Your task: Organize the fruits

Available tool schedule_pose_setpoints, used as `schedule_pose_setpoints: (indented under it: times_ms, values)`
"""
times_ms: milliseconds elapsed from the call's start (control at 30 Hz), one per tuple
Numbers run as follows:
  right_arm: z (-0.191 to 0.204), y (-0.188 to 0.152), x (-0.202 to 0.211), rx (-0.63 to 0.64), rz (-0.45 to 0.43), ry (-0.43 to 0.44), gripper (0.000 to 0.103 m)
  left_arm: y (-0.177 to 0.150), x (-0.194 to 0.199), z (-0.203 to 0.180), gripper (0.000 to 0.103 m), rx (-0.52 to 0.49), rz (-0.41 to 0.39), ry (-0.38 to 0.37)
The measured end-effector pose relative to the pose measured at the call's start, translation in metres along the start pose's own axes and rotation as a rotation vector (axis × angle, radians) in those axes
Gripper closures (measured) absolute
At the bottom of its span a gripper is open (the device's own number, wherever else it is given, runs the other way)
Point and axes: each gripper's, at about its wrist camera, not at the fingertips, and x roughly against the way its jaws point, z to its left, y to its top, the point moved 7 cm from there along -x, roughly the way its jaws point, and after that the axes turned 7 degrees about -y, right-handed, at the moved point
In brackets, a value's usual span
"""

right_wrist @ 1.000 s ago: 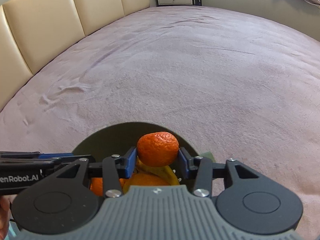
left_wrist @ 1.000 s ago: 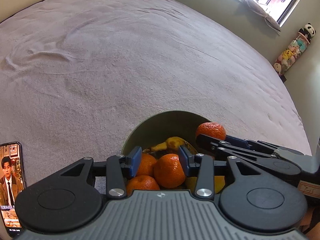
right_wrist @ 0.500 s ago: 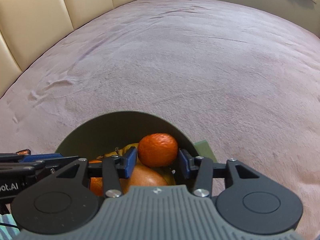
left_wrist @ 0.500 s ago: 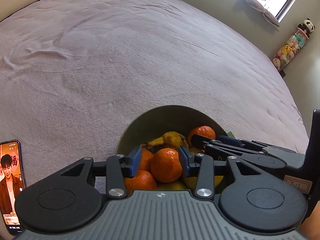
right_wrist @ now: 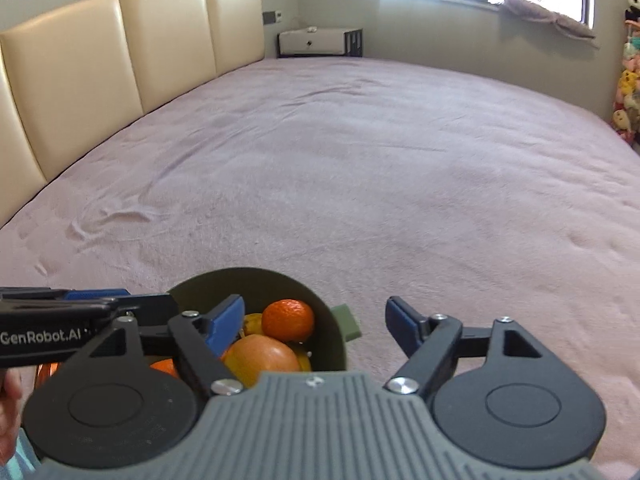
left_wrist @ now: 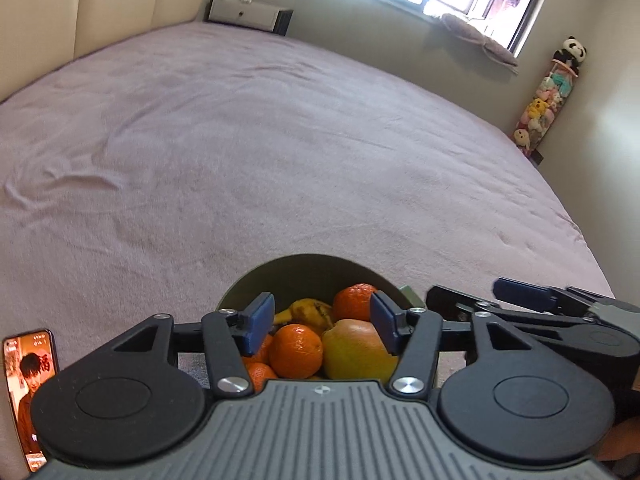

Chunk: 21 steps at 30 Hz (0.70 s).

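A dark green bowl (left_wrist: 304,266) (right_wrist: 260,280) sits on the bed and holds several tangerines, a banana (left_wrist: 308,310) and a yellow-red apple (left_wrist: 356,350) (right_wrist: 264,354). One tangerine (right_wrist: 288,320) (left_wrist: 354,302) lies on top of the pile at the far side. My left gripper (left_wrist: 320,326) is open and empty, raised above the fruit. My right gripper (right_wrist: 316,322) is open wide and empty, just above the bowl's right rim. Each gripper shows in the other's view, the right one (left_wrist: 532,304) and the left one (right_wrist: 80,308).
The pink bedspread (right_wrist: 360,160) spreads out beyond the bowl. A phone (left_wrist: 28,392) with a lit screen lies at the left. A cream headboard (right_wrist: 100,80), a white cabinet (right_wrist: 316,42) and a column of plush toys (left_wrist: 548,96) line the room's edges.
My right gripper has opened and let the tangerine go into the bowl. Both grippers have lifted and tilted up, so more of the room shows.
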Motion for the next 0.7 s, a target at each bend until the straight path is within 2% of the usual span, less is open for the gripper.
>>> schedule_pose_setpoints:
  times_ms: [100,267,467,700]
  values:
    - [-0.013,-0.003,0.025,-0.018,-0.032,-0.038,0.018,-0.003,0.010,-0.012,0.037,-0.032,-0.008,-0.024]
    - [-0.032,-0.017,0.065,-0.038,-0.088,-0.102,0.015,-0.015,0.025,-0.026,0.037,-0.094,-0.024,-0.024]
    - [-0.041,-0.038,0.109,-0.004,-0.171,-0.165,0.010,-0.022,0.042,-0.047,0.037,-0.161,-0.027,-0.039]
    - [-0.054,-0.068,0.146,-0.005,-0.188,-0.207,0.004,-0.035,0.053,-0.072,0.030,-0.313,-0.039,0.015]
